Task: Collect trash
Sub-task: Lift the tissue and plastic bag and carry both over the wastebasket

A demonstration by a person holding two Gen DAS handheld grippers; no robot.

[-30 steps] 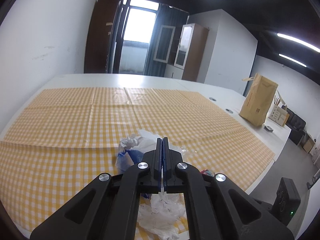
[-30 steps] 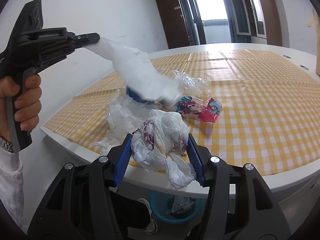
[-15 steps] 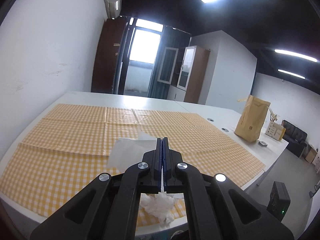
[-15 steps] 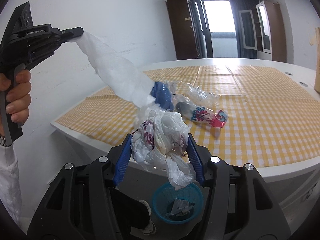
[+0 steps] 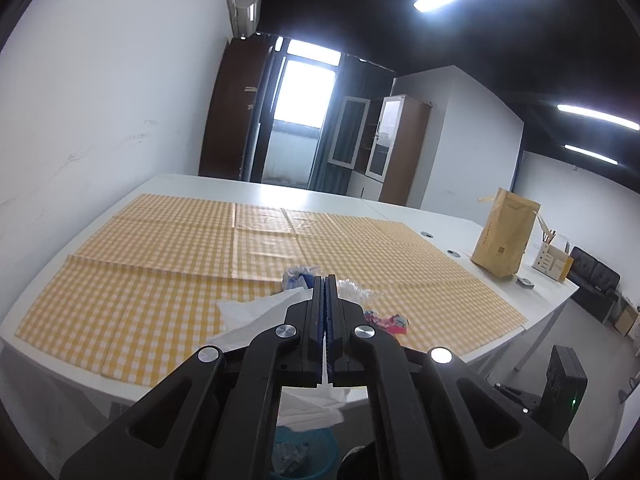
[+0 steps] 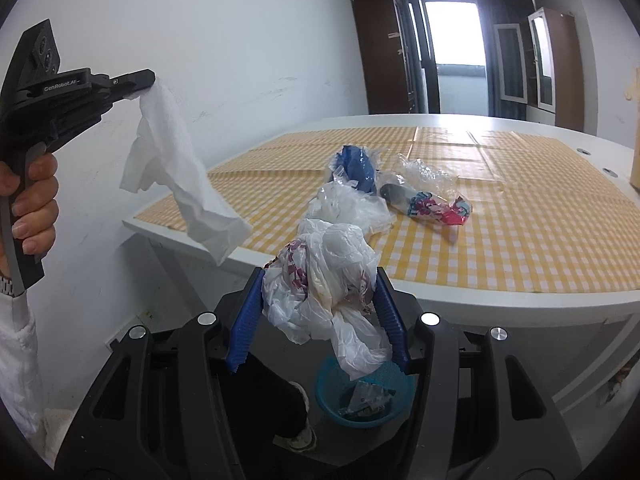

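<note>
Presently both loads are carried clear of the table (image 6: 500, 304) edge, and the coming move turns on the blue bin (image 6: 362, 398), which sits on the floor below and slightly forward of the right gripper (image 6: 318, 322). In the right wrist view the bin shows directly under the hanging tail of the crumpled plastic bag (image 6: 326, 292), so the right hand appears the nearer of the two to a drop.

The right jaws stand about half apart, clenched on that bag, which fills the gap between the blue pads and droops below them. The left gripper (image 6: 148, 77) is raised and off to the left, its jaws pressed fully together on one corner of a white tissue (image 6: 176, 168). The tissue's long axis hangs downward and to the right, toward the table corner.

Remaining trash (image 6: 384, 196), namely clear film, a blue scrap and a printed wrapper, lies on the checked cloth (image 6: 540, 232) near the table's front edge.
</note>
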